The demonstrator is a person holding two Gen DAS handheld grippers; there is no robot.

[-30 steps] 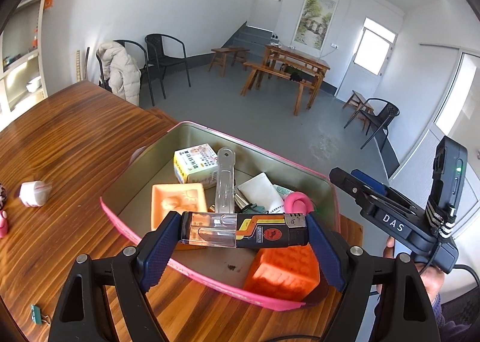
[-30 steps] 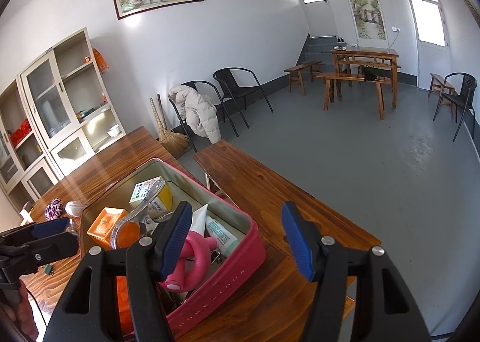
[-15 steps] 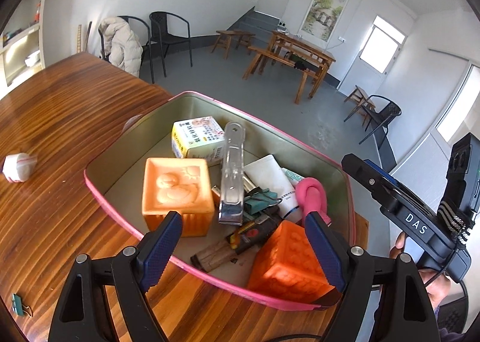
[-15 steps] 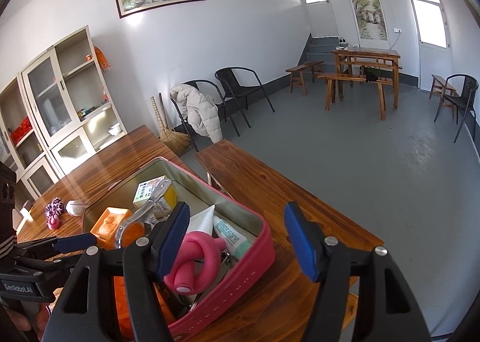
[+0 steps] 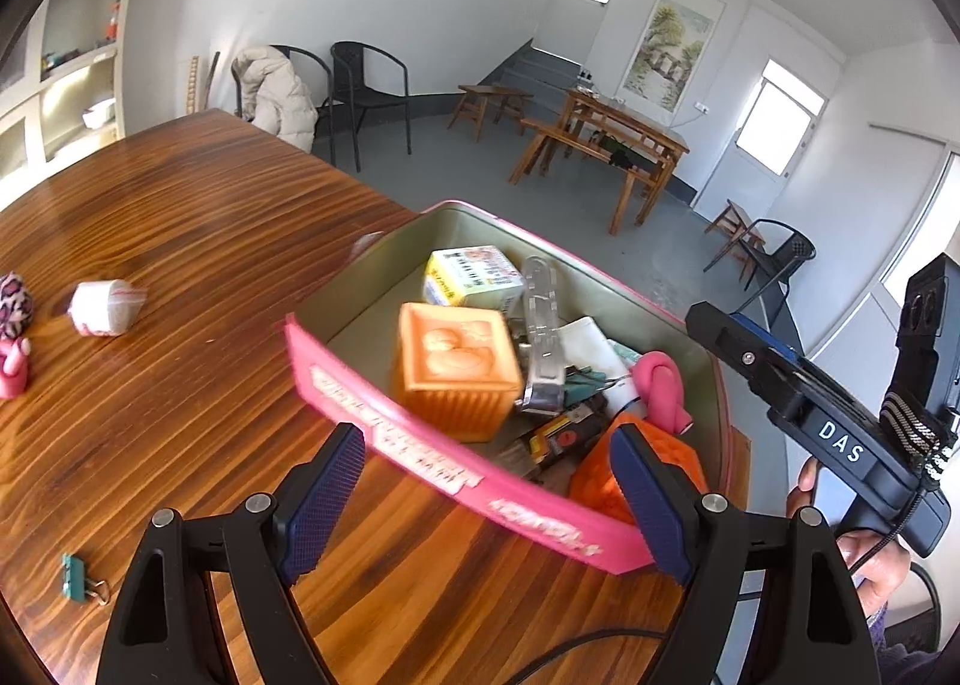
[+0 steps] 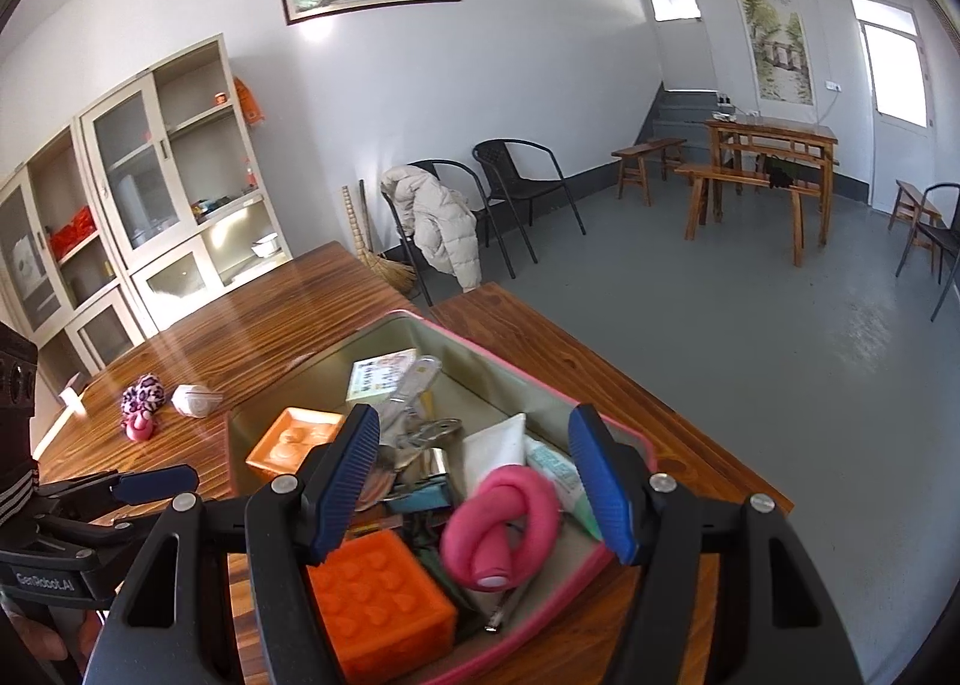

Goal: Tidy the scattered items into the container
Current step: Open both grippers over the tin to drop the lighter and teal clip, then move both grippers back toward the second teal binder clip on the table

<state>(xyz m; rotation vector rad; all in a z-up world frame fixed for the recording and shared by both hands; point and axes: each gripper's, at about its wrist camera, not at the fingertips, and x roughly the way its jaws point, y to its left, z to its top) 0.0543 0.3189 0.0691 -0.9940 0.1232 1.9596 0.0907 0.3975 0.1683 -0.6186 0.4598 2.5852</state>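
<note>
A white roll, a leopard-print toy and a binder clip lay scattered on the table, far left of the pink tin. The left gripper hung spread and empty just before the tin's near wall; the right gripper gaped above its contents.

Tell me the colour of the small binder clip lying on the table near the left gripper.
The binder clip is green with silver wire handles, clearest in the left wrist view.

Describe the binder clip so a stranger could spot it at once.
Start at the pink tin on the wooden table. Look well off its near left corner, by the table edge: the binder clip lies alone there, the only teal thing, with wire handles.
</note>
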